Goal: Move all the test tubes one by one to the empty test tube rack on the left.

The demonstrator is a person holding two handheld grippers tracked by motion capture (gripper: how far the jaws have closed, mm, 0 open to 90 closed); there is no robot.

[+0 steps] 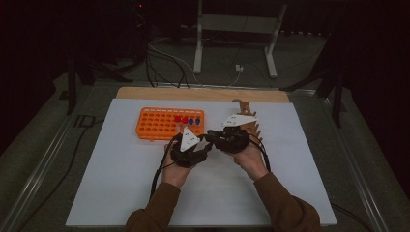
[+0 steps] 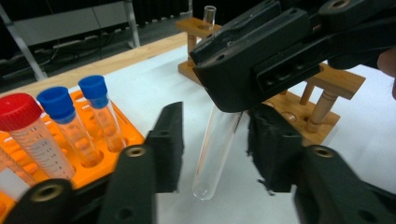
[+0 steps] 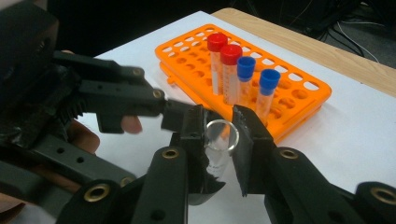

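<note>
Both hands meet near the middle of the white mat point(image 1: 121, 193), forearms in from the near edge, wrists turned inward so the two tools face each other.

Right gripper point(image 3: 219, 140): jaws clamped on a clear glass tube point(image 3: 219, 140) just below its open rim; the pads press on both sides. In the left gripper view the tube point(image 2: 217, 154) hangs from that gripper point(image 2: 233, 100) tilted, its round bottom lowest and above the mat, not resting on it.

Left gripper point(image 2: 215, 149): its jaws stand on either side of the lower part of the tube. A gap shows between the left pad and the glass; the right pad is close, and contact there cannot be made out. No grip shown from this tool. In the high view the two grippers point(image 1: 191, 147) point(image 1: 232, 137) sit just beside each other, nose to nose.

Tube: empty, transparent, no cap, plain round bottom.

Surroundings: an orange rack point(image 1: 159, 126) lies just behind the left hand point(image 1: 176, 166), with two red-capped point(image 3: 224, 70) and two blue-capped tubes point(image 3: 257, 88) upright in its right end. A wooden stand point(image 1: 249, 118) with pegs sits behind the right hand point(image 1: 251, 157); one glass tube point(image 2: 209, 16) stands in it at the far end. Nothing lies between the grippers and the rack.
</note>
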